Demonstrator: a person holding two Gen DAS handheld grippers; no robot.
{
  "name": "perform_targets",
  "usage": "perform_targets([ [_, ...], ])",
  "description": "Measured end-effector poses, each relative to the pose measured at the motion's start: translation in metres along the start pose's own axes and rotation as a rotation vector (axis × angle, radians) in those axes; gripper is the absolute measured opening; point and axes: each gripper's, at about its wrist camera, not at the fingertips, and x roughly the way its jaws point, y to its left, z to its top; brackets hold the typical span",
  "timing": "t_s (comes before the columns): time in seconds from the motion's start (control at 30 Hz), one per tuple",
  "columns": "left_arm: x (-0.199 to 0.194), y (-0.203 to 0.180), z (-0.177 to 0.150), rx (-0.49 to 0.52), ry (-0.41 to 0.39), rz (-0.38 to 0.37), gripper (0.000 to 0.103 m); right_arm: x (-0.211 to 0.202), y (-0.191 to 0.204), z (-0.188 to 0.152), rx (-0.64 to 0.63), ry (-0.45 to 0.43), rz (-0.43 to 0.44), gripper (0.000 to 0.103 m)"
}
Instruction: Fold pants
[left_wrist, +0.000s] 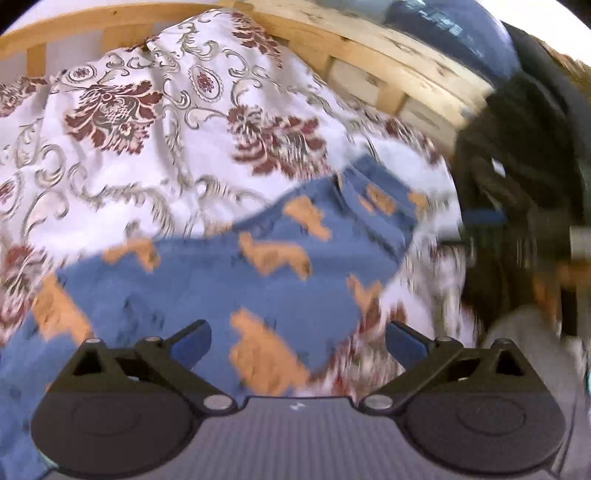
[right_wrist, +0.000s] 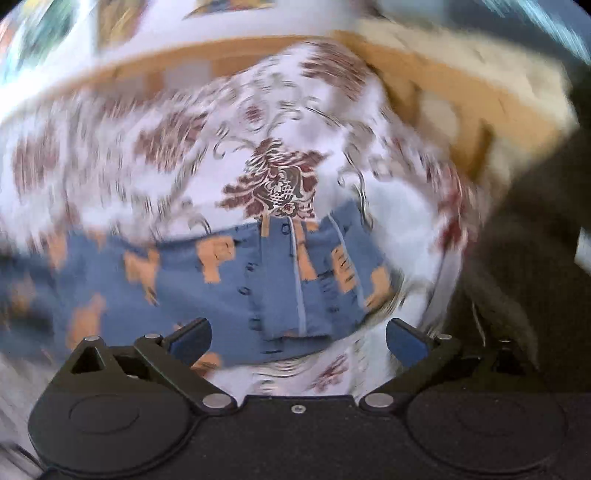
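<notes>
Blue pants (left_wrist: 207, 280) with orange animal prints lie spread on a white bedspread with maroon flowers (left_wrist: 122, 122). In the left wrist view my left gripper (left_wrist: 297, 343) hovers open just above the pants, with nothing between its blue-padded fingers. The waistband end (left_wrist: 373, 199) points to the far right. In the right wrist view, which is motion-blurred, the pants (right_wrist: 236, 280) stretch from left to centre. My right gripper (right_wrist: 297, 341) is open over their near edge and holds nothing.
A wooden slatted bed frame (left_wrist: 373, 55) curves behind the bedspread. A dark object (left_wrist: 517, 192) and part of a person in grey cloth (left_wrist: 524, 354) fill the right side. The wooden frame (right_wrist: 436, 74) also shows in the right wrist view, with a dark shape (right_wrist: 535, 240) at the right.
</notes>
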Motion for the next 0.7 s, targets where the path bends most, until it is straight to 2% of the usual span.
perform_targets([
  [0.1,0.023,-0.002,0.046,-0.068,-0.013,-0.041,0.103,0.005,0.027,-0.009,-0.303,-0.061,-0.137,0.101],
  [0.2,0.056,-0.013,0.086,-0.070,-0.031,-0.061,0.103,0.019,0.038,-0.021,-0.496,-0.077,-0.187,0.101],
  [0.33,0.109,-0.029,0.119,-0.091,0.012,-0.098,0.103,0.032,0.043,-0.030,-0.565,-0.110,-0.199,0.101],
  [0.43,0.142,-0.035,0.130,-0.140,0.075,-0.122,0.103,0.044,0.044,-0.036,-0.567,-0.103,-0.186,0.100],
  [0.53,0.160,-0.036,0.133,-0.177,0.116,-0.123,0.102,0.051,0.048,-0.043,-0.622,-0.107,-0.228,0.097],
  [0.6,0.165,-0.036,0.136,-0.202,0.125,-0.121,0.100,0.055,0.051,-0.045,-0.647,-0.102,-0.213,0.090],
  [0.7,0.169,-0.032,0.140,-0.243,0.143,-0.114,0.090,0.057,0.053,-0.047,-0.676,-0.111,-0.194,0.082],
])
